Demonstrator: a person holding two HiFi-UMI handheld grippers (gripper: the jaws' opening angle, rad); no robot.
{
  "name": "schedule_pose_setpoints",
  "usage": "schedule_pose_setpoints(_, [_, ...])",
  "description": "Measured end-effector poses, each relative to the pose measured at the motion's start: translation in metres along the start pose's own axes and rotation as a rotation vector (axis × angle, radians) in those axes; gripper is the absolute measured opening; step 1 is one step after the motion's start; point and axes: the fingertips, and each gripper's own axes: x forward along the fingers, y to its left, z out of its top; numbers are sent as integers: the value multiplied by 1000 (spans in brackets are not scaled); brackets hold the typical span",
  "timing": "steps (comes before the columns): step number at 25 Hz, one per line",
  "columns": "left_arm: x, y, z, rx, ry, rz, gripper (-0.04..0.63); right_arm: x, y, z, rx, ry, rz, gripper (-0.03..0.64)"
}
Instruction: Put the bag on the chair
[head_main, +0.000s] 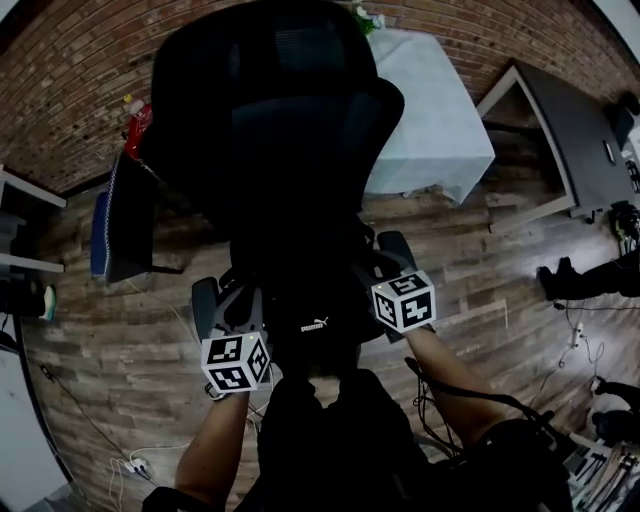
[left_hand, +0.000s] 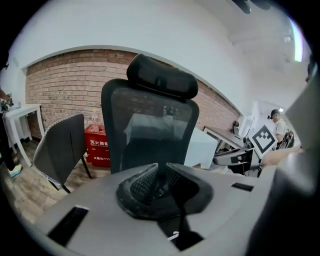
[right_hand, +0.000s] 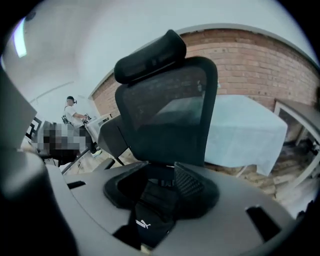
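While aloft, bag (head_main: 316, 322) before chair (head_main: 280, 120)

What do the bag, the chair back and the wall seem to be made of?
Bag: soft black fabric, matte, maybe nylon; it folds limply.
Chair back: see-through mesh; the table shows through it.
Wall: bare red brick with mortar lines.

Cannot tell the bag (head_main: 315, 318) from the seat of the chair (head_main: 270, 130) in the head view: black on black. Cannot see the jaws of the left hand-held gripper (head_main: 228, 300) there, covered by its marker cube (head_main: 236, 362). Cannot make out the left-hand pad of the right hand-held gripper (right_hand: 162, 182) in its own view, lost in the dark behind bag fabric.
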Motion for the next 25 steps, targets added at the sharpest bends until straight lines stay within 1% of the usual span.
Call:
schedule_pose_setpoints(3, [-11,-9,32,17,-60,-23,47,-22,8,29,-40,-78,0,118])
schedule_pose_setpoints(6, [-28,-11,55,1,-110,-38,28,-45,19,49,-30,-128,18,79])
schedule_pose_setpoints(10, [-50,-12,85,26,-173,-41,14,-73,36,74,-17,-190,54,44])
schedule_pose_setpoints(13, [-60,-18,101,12,-199,-77,13,-92,48,93,-32,-238,72,29])
schedule_pose_setpoints(19, [-83,-30,123,22,-251,-116,12,-131,64,131,-73,-344,77,20])
schedule_pose_setpoints(23, [-99,-36,139,52,-288,-110,12,-157,75,150,-97,-405,77,18])
schedule_pose_setpoints(25, [-112,-40,154,85,-345,-84,12,-168,78,159,-104,-425,73,18])
